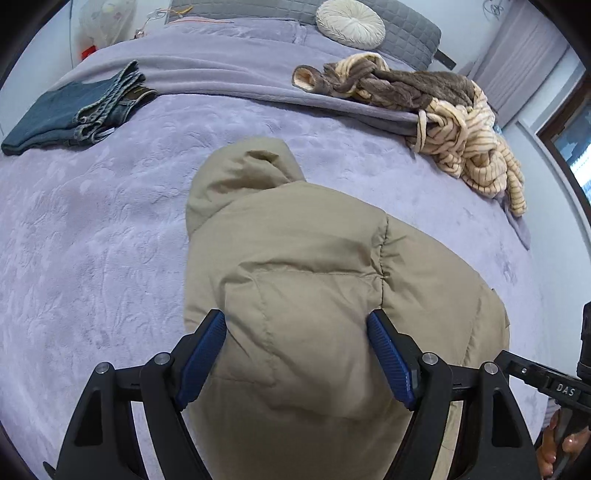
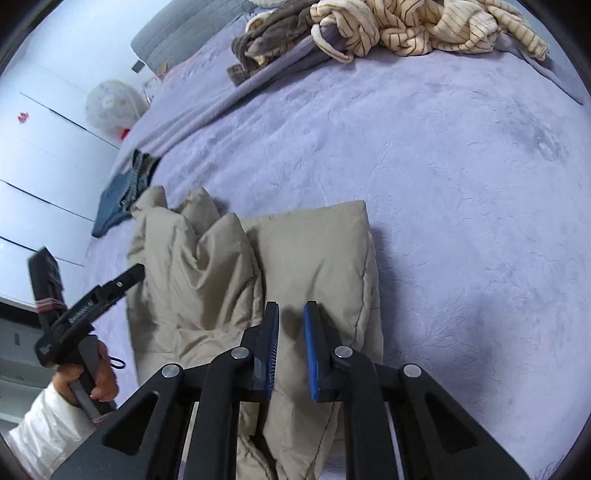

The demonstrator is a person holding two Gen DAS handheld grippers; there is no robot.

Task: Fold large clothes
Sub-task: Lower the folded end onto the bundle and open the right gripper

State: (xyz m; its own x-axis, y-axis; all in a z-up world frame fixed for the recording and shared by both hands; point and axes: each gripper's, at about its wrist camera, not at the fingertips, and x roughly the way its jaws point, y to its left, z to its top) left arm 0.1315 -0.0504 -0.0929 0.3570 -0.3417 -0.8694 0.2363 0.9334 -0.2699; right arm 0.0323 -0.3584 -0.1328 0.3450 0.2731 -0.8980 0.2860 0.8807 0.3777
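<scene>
One tan puffer jacket [image 1: 317,280], one folded pair of jeans [image 1: 74,110] at ten o'clock, one round cushion [image 1: 351,23], two grippers.

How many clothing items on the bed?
3, maybe more: tan puffer jacket at the near edge, folded jeans far left, striped-and-brown pile far right, which may hold several garments.

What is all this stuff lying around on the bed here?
Puffy jacket: one, beige, hooded, middle of the bed, under both grippers.
Jeans: one pair, dark blue, folded, far left.
Striped and brown garments: one tangled heap, cream and brown, far right.
Round cushion: one, cream, at the headboard.
Blanket: one, lilac, covering the bed.
Left gripper: black, blue fingers wide open over the jacket.
Right gripper: black, blue fingers narrowly open, empty.
</scene>
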